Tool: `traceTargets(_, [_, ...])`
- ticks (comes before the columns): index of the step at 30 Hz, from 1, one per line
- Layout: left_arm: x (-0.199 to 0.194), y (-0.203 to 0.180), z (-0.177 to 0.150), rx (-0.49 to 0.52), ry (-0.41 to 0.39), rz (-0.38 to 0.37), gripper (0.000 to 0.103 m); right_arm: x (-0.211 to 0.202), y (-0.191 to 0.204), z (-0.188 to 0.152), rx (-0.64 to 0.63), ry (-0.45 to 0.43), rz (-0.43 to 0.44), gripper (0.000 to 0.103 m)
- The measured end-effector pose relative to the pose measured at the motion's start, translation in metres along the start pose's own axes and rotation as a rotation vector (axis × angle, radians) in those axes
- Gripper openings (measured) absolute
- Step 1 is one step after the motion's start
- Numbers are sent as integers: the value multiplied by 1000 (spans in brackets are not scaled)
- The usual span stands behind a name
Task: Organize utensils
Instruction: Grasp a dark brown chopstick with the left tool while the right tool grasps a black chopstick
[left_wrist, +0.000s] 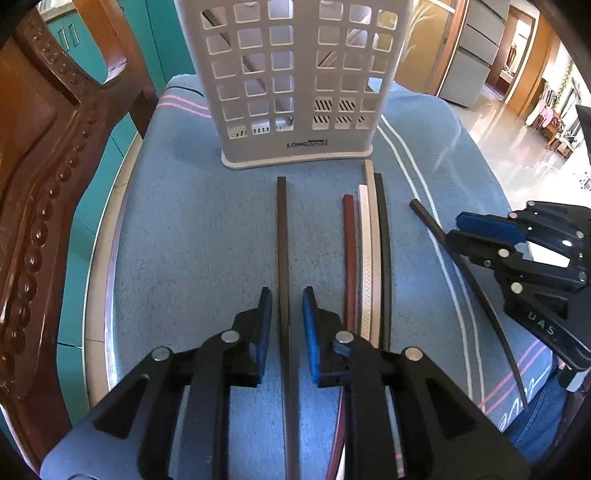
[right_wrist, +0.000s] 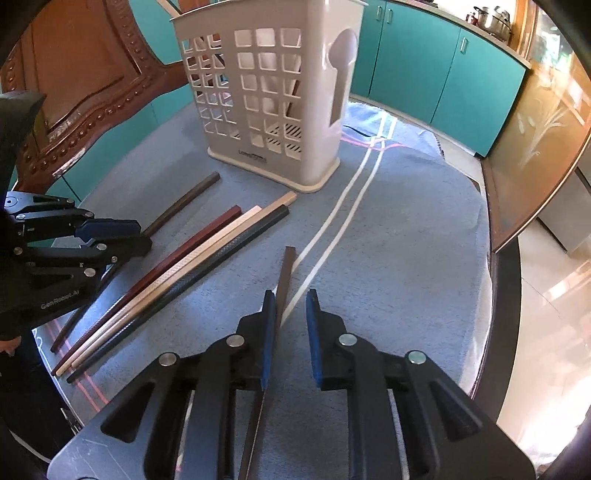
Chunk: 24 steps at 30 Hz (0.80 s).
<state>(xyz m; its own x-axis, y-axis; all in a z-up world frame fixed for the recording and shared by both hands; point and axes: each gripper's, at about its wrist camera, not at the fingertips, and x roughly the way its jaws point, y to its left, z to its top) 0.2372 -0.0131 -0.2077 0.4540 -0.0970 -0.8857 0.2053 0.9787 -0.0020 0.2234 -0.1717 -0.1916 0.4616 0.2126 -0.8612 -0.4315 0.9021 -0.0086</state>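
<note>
My left tongs (left_wrist: 287, 328) stand slightly open astride a brown chopstick (left_wrist: 282, 236) on the bench (left_wrist: 184, 240). My right tongs (right_wrist: 291, 332), likewise parted, flank another chopstick (right_wrist: 286, 273), gripping nothing.

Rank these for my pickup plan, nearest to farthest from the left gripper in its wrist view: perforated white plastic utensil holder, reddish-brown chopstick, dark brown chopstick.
1. Dark brown chopstick, between the left gripper fingers.
2. Reddish-brown chopstick, just right.
3. Perforated white plastic utensil holder, ahead.

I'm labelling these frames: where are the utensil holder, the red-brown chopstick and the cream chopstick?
utensil holder (left_wrist: 295, 146): left wrist view, front base panel.
red-brown chopstick (left_wrist: 349, 254): left wrist view, mid-shaft.
cream chopstick (right_wrist: 207, 247): right wrist view, mid-shaft.
</note>
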Motion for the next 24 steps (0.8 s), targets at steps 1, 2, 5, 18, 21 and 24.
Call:
traceTargets(1, [1,0,1,0,0,7,21,0,-1,-1,2,0,0,23])
traceTargets(2, [2,-3,1,-1,-1,10,23,0,-1,0,3,1,-1,25])
traceTargets(5, [6,0,4,-9,-1,21,28,0,0,0,1,-1,-5,27])
traceTargets(18, [18,16,17,-76,-17,51,44,11,26,-1,-30,16,-69,41])
traceTargets(21, [17,15,18,-75,-18,67,47,12,22,-2,7,20,-76,48])
traceTargets(24, [17,16,19,-76,-20,78,52,13,16,-2,40,25,-69,52])
